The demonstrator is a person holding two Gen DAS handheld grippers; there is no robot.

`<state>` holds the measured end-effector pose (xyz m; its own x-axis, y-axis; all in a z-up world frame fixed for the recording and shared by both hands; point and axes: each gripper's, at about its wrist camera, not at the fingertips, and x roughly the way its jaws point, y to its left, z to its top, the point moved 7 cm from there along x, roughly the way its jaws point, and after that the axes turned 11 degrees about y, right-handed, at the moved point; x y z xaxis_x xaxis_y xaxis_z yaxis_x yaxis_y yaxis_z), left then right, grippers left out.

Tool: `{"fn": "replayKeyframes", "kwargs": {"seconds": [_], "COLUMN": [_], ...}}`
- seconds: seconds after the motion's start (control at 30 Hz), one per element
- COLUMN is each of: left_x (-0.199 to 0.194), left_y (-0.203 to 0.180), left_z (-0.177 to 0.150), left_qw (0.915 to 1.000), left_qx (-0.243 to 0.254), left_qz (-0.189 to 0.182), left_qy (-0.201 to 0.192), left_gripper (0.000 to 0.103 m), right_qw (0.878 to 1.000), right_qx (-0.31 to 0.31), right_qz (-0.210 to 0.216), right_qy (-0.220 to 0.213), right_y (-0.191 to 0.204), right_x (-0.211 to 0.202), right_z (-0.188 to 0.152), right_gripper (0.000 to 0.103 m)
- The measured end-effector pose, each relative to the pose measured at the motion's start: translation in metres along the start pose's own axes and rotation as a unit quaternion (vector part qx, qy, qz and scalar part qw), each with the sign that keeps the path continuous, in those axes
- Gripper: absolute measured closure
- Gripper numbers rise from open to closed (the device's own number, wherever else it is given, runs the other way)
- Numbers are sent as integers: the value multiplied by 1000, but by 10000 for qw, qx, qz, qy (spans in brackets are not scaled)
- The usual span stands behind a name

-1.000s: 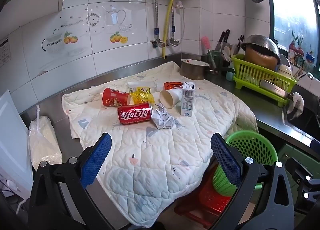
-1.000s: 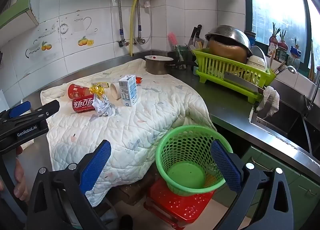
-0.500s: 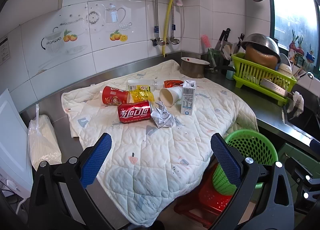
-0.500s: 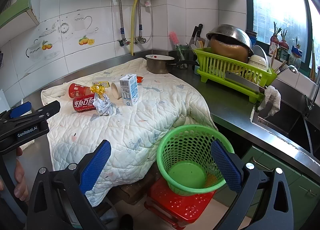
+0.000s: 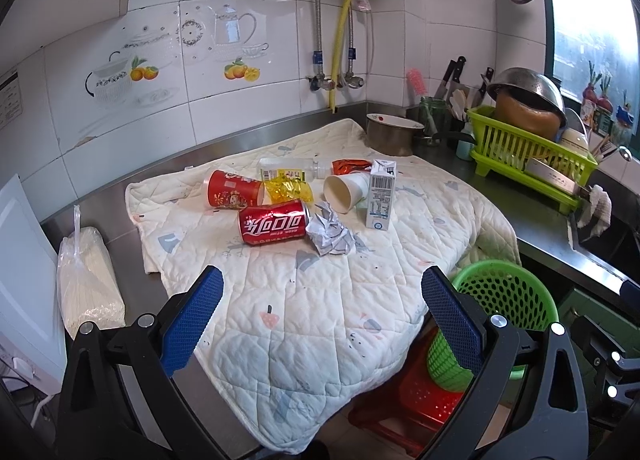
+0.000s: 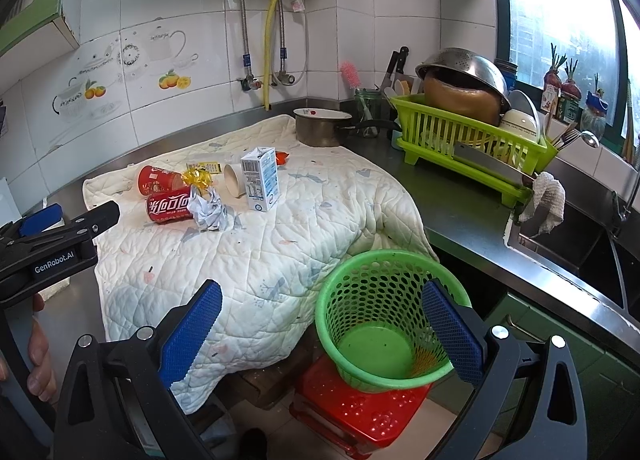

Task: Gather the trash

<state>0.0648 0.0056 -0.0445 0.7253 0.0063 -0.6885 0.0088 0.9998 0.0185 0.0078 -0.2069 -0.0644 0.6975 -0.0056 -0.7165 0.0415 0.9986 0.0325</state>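
The trash lies in one small heap on the far half of the quilted cloth (image 5: 328, 308). At the front of the heap you have the red cola can (image 5: 274, 222) on its side, its long axis running from 9 to 3 o'clock across your view, and touching its right end is the crumpled paper ball (image 5: 330, 233). Behind them, toward 12 o'clock, lie a second red can (image 5: 233, 194) on its side, a yellow wrapper (image 5: 290, 190), a tipped paper cup (image 5: 346, 191) and a clear bottle (image 5: 286, 171). The milk carton (image 5: 382, 196) stands upright at the right edge of the heap.

The green basket (image 6: 380, 320), still with nothing inside, sits on a red stool (image 6: 356, 408) just below the cloth's hanging corner.

Your left gripper (image 5: 322, 318) is released, jaws wide and holding nothing, and the heap lies straight ahead of it at 12 o'clock. Your right gripper (image 6: 320, 330) is also released and bare; from it the heap is at about 11 o'clock and farther off, while the basket is directly under it.

So I judge the left hand is the nearer one for the first pick. The cola can lies across the jaws, so you may need to turn the wrist to close over its narrow side.
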Motion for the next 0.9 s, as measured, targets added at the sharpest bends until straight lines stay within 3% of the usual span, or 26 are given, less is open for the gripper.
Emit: {"fn": "replayKeyframes", "kwargs": {"seconds": [0.9], "left_x": [14], "left_y": [9], "left_z": [8], "left_qw": [9999], "left_qx": [-9], "left_qz": [60], "left_qy": [112], "left_gripper": [5], "right_qw": [9998], "right_qx": [-97], "right_qz": [99], "right_qy": [123], "right_y": [14], "right_x": [19], "right_z": [7], "right_gripper": [6]}}
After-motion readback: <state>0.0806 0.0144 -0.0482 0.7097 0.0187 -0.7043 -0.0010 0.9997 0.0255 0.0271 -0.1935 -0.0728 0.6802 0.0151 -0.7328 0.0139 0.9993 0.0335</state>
